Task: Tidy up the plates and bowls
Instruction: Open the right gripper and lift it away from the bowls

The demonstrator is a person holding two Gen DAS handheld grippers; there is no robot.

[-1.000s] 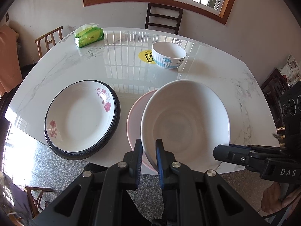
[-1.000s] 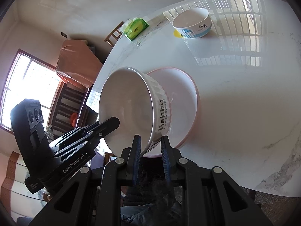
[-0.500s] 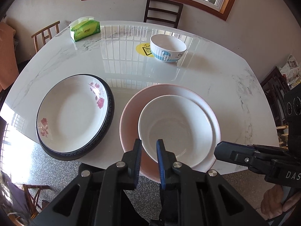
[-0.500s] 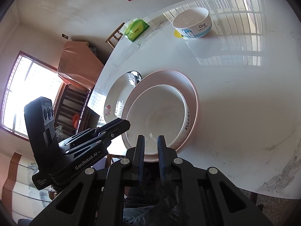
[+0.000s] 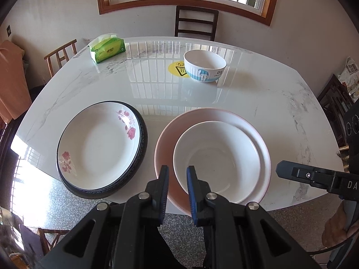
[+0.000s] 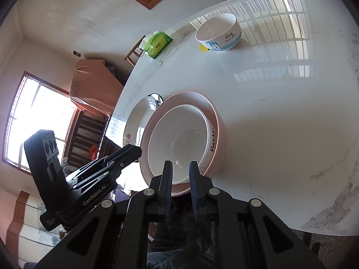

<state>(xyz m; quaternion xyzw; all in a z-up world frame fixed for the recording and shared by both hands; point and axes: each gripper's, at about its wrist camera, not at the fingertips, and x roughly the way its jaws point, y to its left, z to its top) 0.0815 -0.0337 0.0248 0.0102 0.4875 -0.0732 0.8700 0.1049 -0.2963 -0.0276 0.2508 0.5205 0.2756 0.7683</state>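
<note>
A white bowl (image 5: pixel 215 157) marked "Rabbit" (image 6: pixel 179 139) sits level inside a wider pink bowl (image 5: pixel 163 143) at the table's near edge. My left gripper (image 5: pixel 177 174) hovers at the white bowl's near-left rim. Its jaws stand a narrow gap apart and pink shows between pad and rim. My right gripper (image 6: pixel 180 168) is at the near-right rim and its jaws are opening, with no pad pressing on the bowl. From the left wrist, the right gripper's tip (image 5: pixel 280 169) lies just outside the pink rim. A floral plate (image 5: pixel 96 145) lies on a black-rimmed plate on the left. A "Dog" bowl (image 5: pixel 205 67) stands at the far side.
A green tissue pack (image 5: pixel 107 48) lies at the table's far left, and a yellow sticker (image 5: pixel 177 68) is beside the Dog bowl. Chairs (image 5: pixel 195 22) stand behind the table and at its left. The stacked plates overhang the table's front edge (image 5: pixel 134 201).
A second ago both grippers held the white bowl tilted above the pink bowl. It now rests flat inside it, and both gripper tips have drawn back from its rim.
</note>
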